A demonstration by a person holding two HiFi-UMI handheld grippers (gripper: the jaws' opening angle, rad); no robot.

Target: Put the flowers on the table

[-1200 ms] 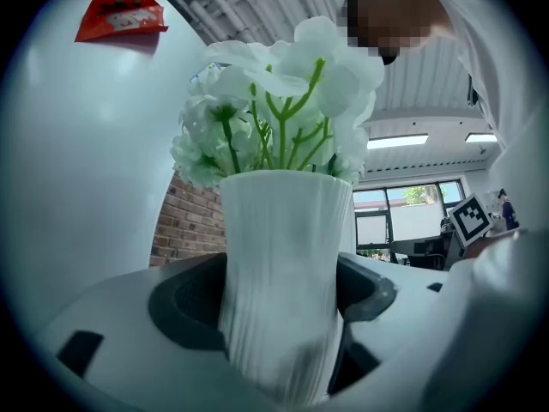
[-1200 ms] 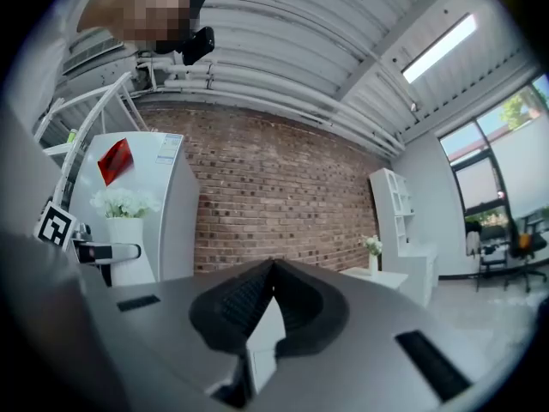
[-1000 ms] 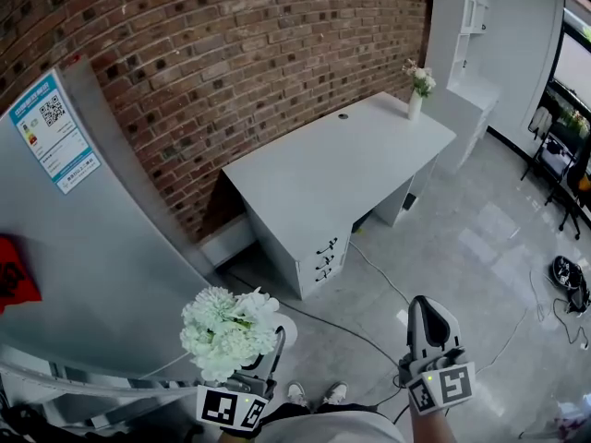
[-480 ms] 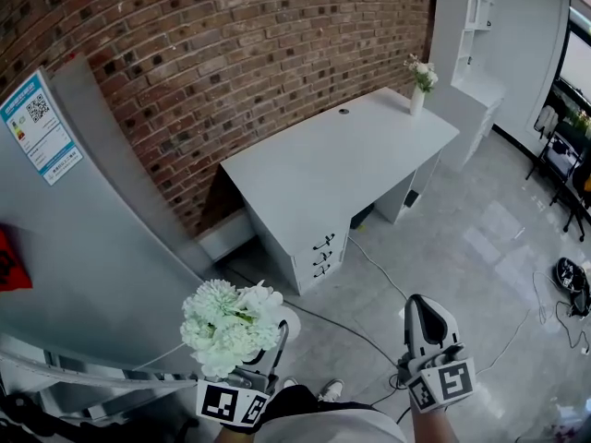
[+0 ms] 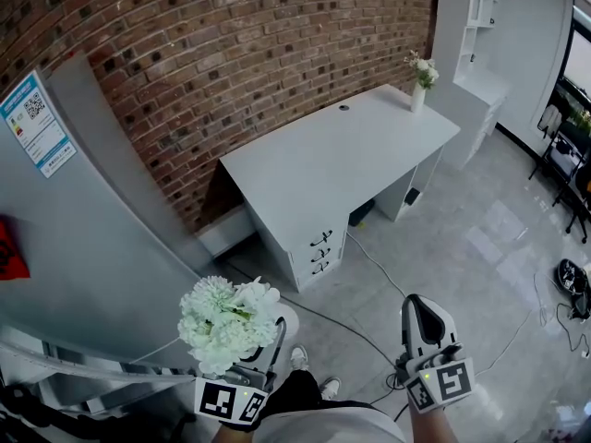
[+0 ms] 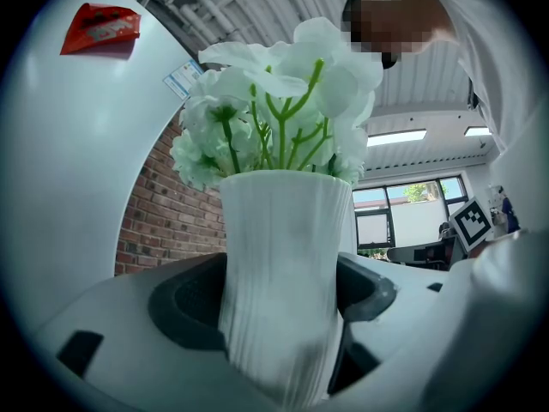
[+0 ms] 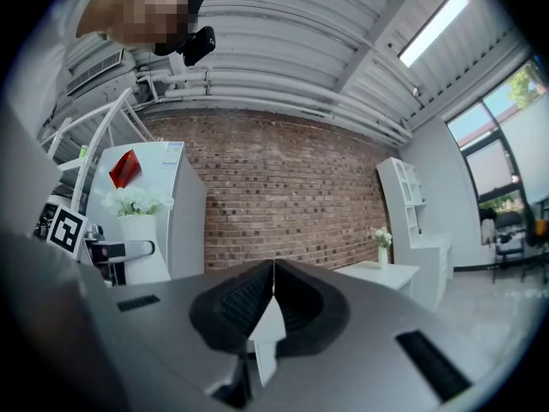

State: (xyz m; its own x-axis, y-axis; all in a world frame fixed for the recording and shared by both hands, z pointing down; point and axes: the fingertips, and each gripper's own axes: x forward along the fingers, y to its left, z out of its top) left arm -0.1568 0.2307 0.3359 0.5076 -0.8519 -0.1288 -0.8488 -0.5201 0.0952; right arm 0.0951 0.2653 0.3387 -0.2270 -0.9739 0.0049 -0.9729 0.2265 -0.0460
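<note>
A red brick wall (image 5: 231,53) runs across the back of the room, and against its left end stands a tall pale refrigerator (image 5: 83,247) with a blue-and-white label (image 5: 37,123) high on its side and a red sticker (image 5: 7,252) lower down. At the wall's right end stands a white shelf unit (image 5: 480,35), near a window (image 5: 577,72) with dark chairs (image 5: 563,192) in front of it. A thin cable (image 5: 374,264) trails across the glossy grey tiled floor (image 5: 480,247).
</note>
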